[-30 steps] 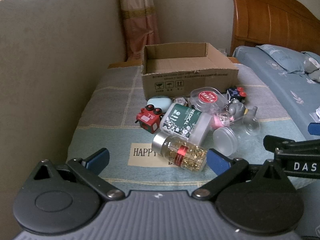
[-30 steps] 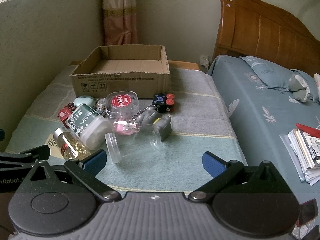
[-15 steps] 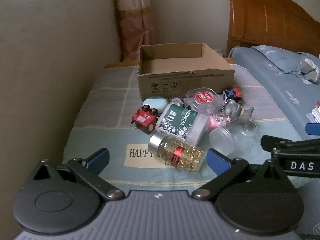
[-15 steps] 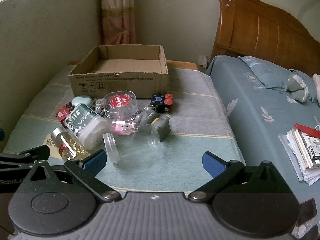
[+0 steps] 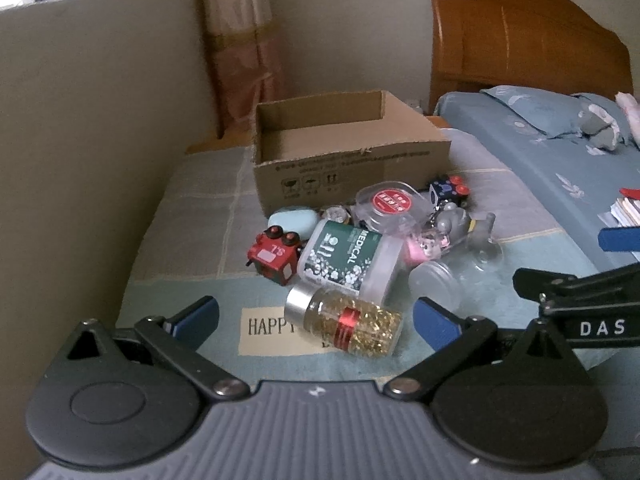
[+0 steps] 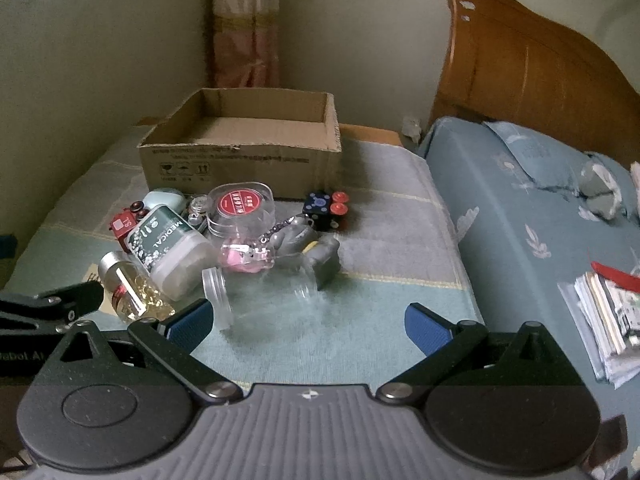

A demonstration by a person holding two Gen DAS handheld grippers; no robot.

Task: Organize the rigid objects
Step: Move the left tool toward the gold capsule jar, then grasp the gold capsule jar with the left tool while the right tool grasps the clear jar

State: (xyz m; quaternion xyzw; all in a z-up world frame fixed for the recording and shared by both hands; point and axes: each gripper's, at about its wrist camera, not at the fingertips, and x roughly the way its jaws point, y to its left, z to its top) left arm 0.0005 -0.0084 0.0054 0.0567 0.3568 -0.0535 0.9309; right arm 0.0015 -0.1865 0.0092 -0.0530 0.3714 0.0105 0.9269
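An open cardboard box (image 5: 352,156) (image 6: 240,160) stands at the far end of a cloth-covered table. In front of it lies a pile: a gold-capsule bottle (image 5: 344,322) (image 6: 132,294), a green MEDICAL jar (image 5: 348,258) (image 6: 168,246), a red toy car (image 5: 274,256), a clear case with a red label (image 5: 390,204) (image 6: 242,208), a clear jar (image 6: 260,294), a grey figure keychain (image 6: 312,246) and a black dice cube (image 6: 324,210). My left gripper (image 5: 316,322) is open, its fingers either side of the gold bottle and short of it. My right gripper (image 6: 306,322) is open and empty before the clear jar.
A beige wall (image 5: 100,140) runs along the table's left side. A bed with a blue sheet (image 6: 540,220) and wooden headboard (image 6: 532,76) lies to the right, with a stack of papers (image 6: 608,316) on it. A curtain (image 6: 244,24) hangs behind the box.
Both grippers have shifted slightly, the left swinging a little to the left, so the pile sits further right in its view. Both stay open. No object has moved.
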